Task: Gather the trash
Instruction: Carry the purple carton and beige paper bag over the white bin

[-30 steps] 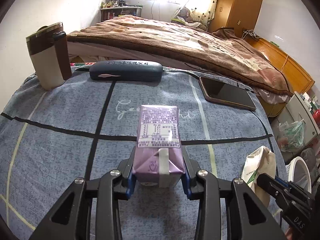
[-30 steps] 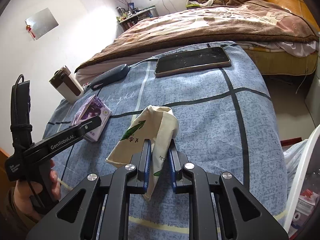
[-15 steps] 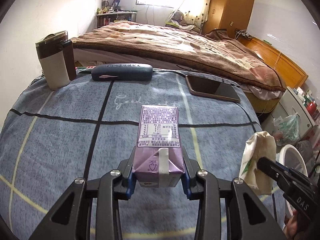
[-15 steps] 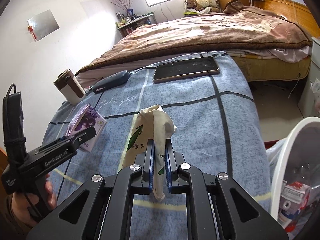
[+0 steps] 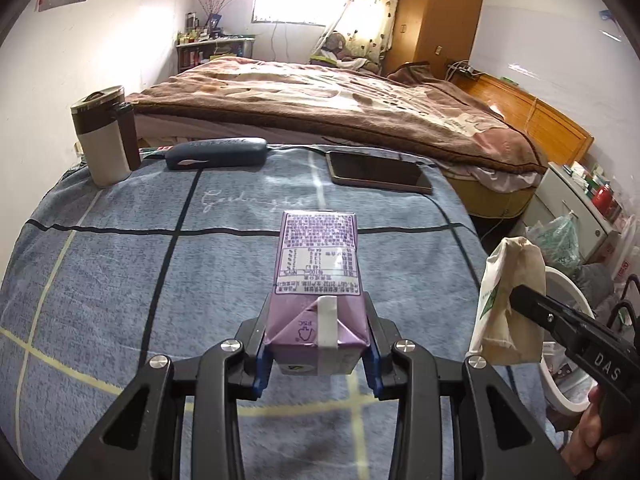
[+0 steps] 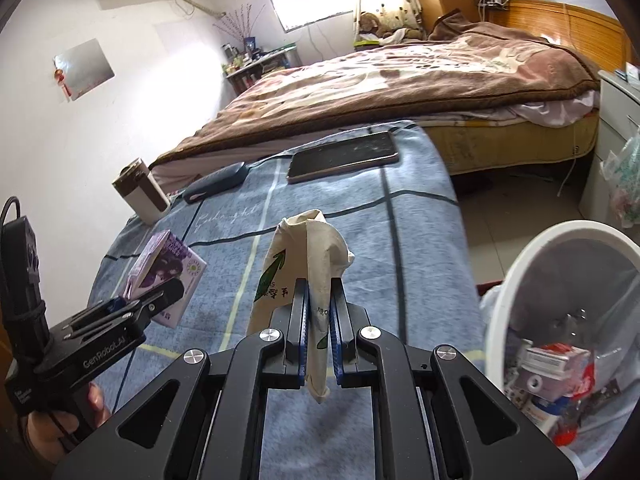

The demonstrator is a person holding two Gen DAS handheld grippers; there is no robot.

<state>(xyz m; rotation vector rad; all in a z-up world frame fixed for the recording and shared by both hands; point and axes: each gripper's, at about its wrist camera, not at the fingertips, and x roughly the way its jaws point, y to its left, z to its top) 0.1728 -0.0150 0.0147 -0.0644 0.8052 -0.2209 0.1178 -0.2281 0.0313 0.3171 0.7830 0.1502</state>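
Observation:
My left gripper (image 5: 318, 350) is shut on a purple drink carton (image 5: 318, 276) and holds it above the blue checked cloth; the carton also shows in the right wrist view (image 6: 166, 270). My right gripper (image 6: 320, 332) is shut on a beige paper bag with green print (image 6: 298, 276), lifted off the cloth; the bag shows at the right of the left wrist view (image 5: 510, 300). A white trash bin (image 6: 516, 264) with several wrappers inside stands to the right, below the table's edge.
A brown-and-cream tumbler (image 5: 104, 136), a dark glasses case (image 5: 216, 153) and a phone (image 5: 378, 172) lie at the far side of the cloth. A bed (image 5: 320, 96) stands behind. A white cabinet with a hanging plastic bag (image 5: 560, 236) is at right.
Both grippers have risen and pulled back from the cloth with their loads. The right gripper has swung toward the white bin, which now fills more of its view.

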